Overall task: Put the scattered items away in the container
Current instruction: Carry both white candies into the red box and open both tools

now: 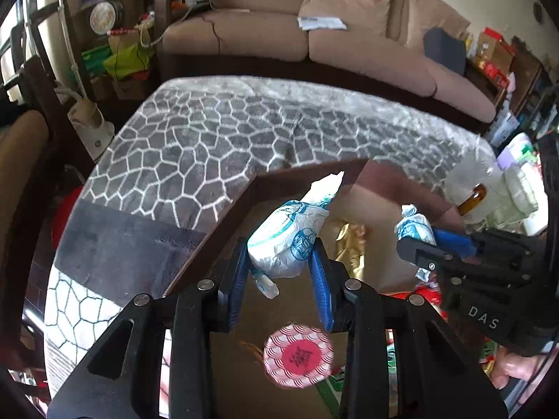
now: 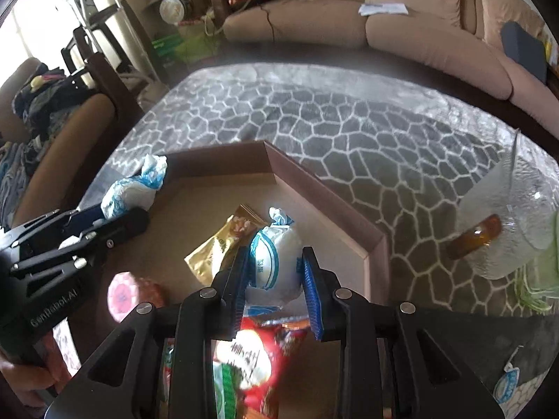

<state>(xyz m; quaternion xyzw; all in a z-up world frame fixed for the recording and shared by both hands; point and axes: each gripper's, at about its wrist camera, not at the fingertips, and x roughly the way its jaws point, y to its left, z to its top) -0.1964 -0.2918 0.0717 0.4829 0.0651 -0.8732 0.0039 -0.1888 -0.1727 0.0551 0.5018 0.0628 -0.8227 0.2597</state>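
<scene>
In the box (image 2: 375, 244), the red packet (image 2: 258, 359) is blurred, its print unreadable, partly hidden behind the right gripper (image 2: 276, 281). The pink disc (image 1: 298, 356) is smeared. Beside the box, the amber bottle (image 2: 475, 235) is half hidden behind frosted plastic (image 2: 517, 223). A hand (image 1: 517, 370) is cut off at the edge.

Between the left gripper's (image 1: 281, 269) ribbed blue rubbery fingers (image 1: 319, 286) sits a crinkled, glossy white plastic-wrapped packet (image 1: 286, 244). Beyond them, the box (image 1: 223, 223) looks like matt brown cardboard. Past the right gripper's (image 2: 274, 279) fingers lies a shiny gold foil pouch (image 2: 213, 248); the rug (image 2: 349, 122) looks plush.
</scene>
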